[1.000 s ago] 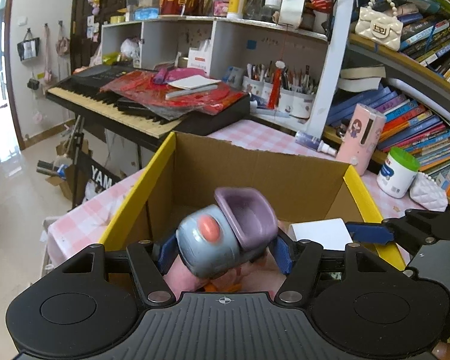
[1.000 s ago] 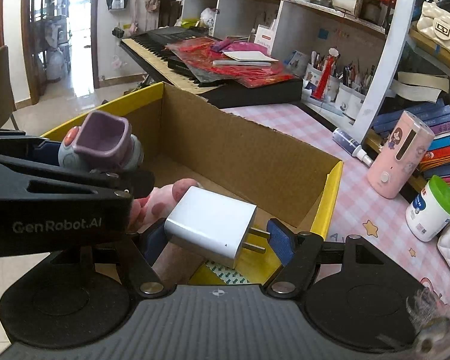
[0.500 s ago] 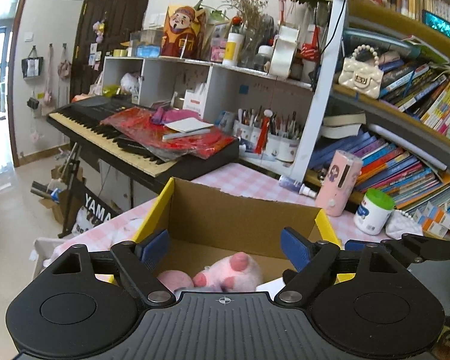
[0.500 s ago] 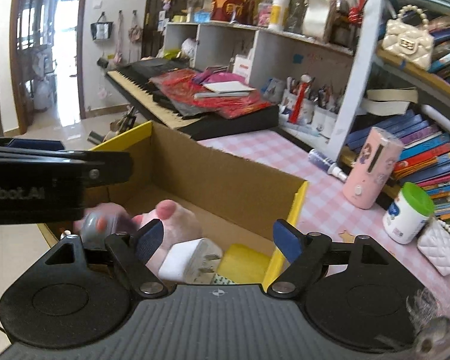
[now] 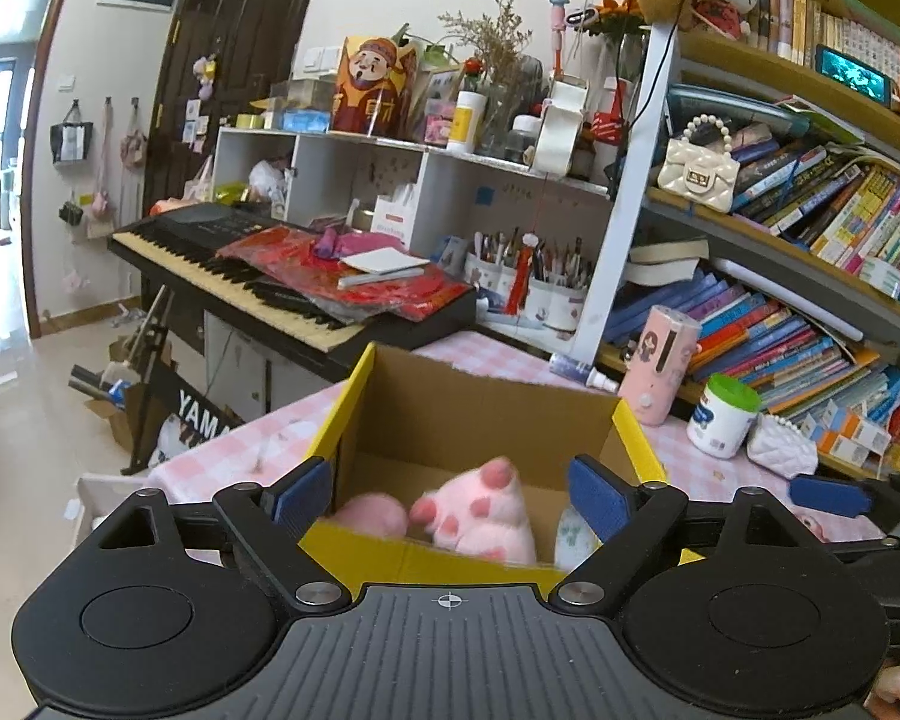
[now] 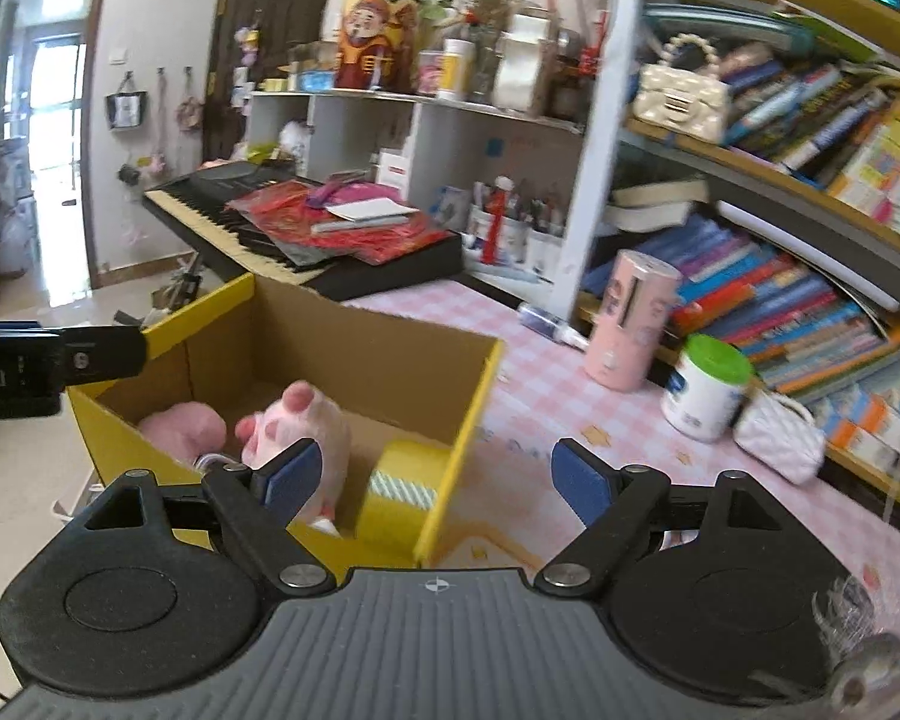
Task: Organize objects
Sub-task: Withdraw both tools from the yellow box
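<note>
An open cardboard box [image 6: 354,354] with yellow-edged flaps was seen at the lower centre of both views, on a pink checked tablecloth [image 6: 546,384]. Inside lay a soft pink plush toy [image 6: 300,426] and a smooth yellow tape roll [image 6: 402,492]. The left gripper [image 5: 450,492] and right gripper [image 6: 438,477] were held above it, their jaws having just been opening, spread wide with nothing gripped.

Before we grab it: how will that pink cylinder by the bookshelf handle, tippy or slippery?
The pink cylinder stands upright, tall for its base, so a side push probably tips it. Once down, its round body would likely roll on the checked tablecloth. Its surface looks smooth, so it may be slippery.
</note>
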Action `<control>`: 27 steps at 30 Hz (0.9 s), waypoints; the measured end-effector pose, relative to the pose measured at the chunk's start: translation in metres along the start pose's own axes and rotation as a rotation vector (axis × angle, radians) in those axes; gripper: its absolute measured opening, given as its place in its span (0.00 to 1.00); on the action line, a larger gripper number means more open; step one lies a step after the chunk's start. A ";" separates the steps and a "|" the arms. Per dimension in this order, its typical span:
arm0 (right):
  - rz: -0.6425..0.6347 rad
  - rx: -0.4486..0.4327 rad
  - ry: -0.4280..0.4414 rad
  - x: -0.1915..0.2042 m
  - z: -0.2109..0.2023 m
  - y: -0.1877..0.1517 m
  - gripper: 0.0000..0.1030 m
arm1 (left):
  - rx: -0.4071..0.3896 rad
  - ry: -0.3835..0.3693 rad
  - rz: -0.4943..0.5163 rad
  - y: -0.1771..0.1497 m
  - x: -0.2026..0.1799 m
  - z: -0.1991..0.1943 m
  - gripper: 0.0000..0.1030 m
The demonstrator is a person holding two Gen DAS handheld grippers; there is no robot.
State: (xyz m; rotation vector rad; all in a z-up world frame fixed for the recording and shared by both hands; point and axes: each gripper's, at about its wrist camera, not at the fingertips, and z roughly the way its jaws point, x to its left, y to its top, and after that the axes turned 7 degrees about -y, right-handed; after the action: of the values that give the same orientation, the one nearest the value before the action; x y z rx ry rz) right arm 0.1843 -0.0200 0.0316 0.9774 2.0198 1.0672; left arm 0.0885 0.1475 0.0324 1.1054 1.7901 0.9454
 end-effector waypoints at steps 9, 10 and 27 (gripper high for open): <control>0.034 0.123 -0.073 0.011 -0.031 -0.044 0.81 | 0.069 0.008 0.020 -0.030 0.011 -0.036 0.86; 0.038 0.133 -0.076 0.014 -0.035 -0.049 0.81 | 0.078 0.010 0.022 -0.034 0.012 -0.040 0.86; 0.049 0.239 -0.130 0.053 -0.078 -0.101 0.86 | 0.240 0.026 0.058 -0.085 0.024 -0.083 0.86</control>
State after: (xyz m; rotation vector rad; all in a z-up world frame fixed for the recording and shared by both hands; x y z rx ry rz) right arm 0.0628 -0.0453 -0.0303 1.1915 2.0570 0.7764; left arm -0.0200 0.1261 -0.0168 1.3050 1.9395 0.7956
